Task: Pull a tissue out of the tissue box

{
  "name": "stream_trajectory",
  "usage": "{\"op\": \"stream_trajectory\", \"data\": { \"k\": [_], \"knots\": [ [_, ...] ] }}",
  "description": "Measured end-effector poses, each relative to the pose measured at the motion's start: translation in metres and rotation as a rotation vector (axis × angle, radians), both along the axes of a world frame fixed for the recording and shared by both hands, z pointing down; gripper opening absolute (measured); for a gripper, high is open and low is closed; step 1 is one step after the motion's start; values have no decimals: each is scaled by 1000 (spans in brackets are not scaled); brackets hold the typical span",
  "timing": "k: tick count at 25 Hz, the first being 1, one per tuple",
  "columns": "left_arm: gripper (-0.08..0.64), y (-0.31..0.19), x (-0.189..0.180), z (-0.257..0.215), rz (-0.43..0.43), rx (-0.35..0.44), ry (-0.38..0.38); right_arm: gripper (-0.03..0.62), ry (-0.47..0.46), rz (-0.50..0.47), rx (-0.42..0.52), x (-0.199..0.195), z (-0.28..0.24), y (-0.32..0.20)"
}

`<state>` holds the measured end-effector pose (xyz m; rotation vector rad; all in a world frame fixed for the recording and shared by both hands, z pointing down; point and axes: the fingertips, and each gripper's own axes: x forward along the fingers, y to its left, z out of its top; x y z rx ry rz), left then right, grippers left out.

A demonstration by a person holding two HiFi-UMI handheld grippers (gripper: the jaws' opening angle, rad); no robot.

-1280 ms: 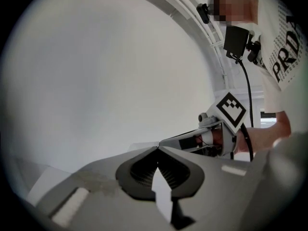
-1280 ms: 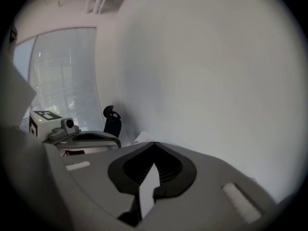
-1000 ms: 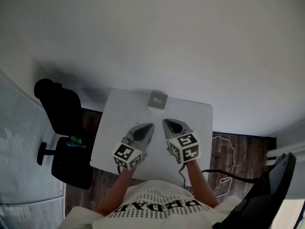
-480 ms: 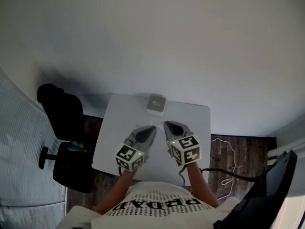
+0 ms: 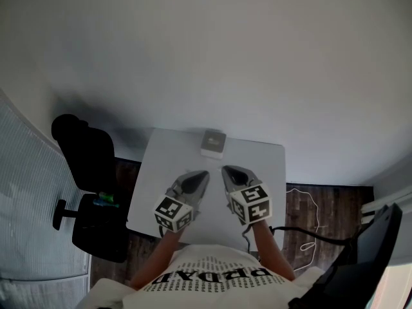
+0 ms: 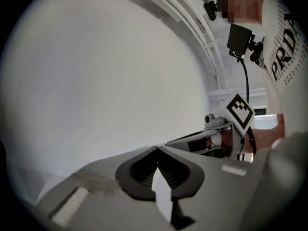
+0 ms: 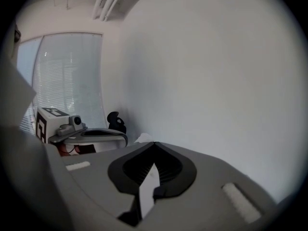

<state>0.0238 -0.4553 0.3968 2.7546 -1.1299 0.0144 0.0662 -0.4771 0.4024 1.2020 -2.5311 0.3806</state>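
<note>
- Tissue box [image 5: 213, 143]: at far edge of white table [image 5: 269, 172], apart from both grippers.
- Left gripper [image 5: 200, 175]: jaws pressed together, holding nothing, nearer the person than the box.
- Right gripper [image 5: 227, 171]: likewise closed and empty, just beside the left.

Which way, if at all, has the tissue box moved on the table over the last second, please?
No. The tissue box sits by the middle of the table's far edge, just as before; only the camera shifted.

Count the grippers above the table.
2. The left gripper is above the table's near half, left of centre; the right gripper is beside it, right of centre. None seem hidden.
</note>
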Motion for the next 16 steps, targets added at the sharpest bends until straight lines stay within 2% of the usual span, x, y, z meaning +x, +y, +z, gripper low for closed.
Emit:
{"op": "stream_trajectory", "data": {
  "k": [16],
  "knots": [
    [-8, 6, -7, -1, -4, 5, 7, 8, 16, -12, 3, -10, 3, 9]
  ]
}}
